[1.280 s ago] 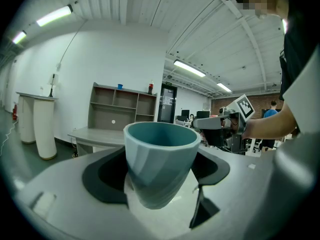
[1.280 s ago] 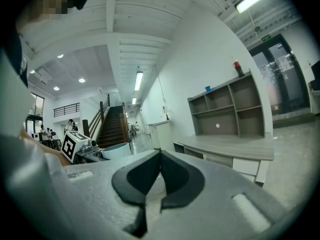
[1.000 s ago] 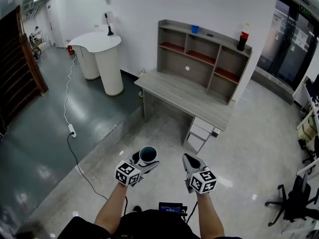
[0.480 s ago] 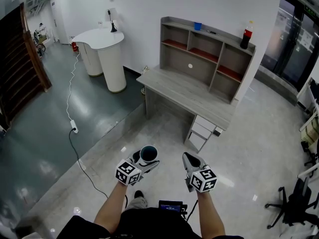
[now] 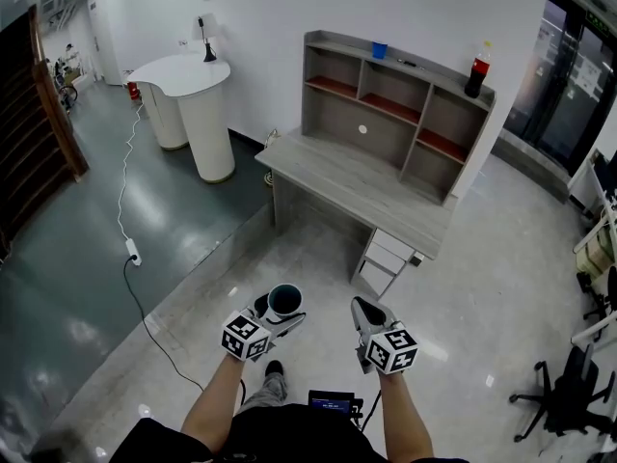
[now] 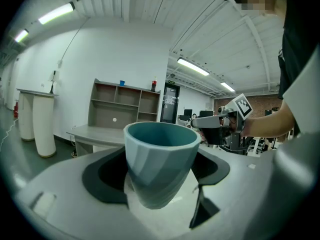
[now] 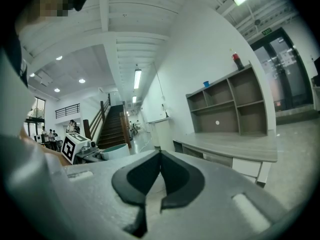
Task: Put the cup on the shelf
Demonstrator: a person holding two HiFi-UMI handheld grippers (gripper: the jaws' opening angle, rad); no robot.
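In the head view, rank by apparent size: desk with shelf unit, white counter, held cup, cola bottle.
1. desk with shelf unit
2. white counter
3. cup and cola bottle: about alike; the cup is nearer the camera, so unranked.

I can read no words or numbers. The cubes on my left hand-held gripper (image 5: pixel 281 309) and right hand-held gripper (image 5: pixel 363 309) carry only black-and-white square patterns. The bottle (image 5: pixel 474 68) label at 1 o'clock and the green sign (image 7: pixel 266 32) over the doors at 2 o'clock are too small to read.
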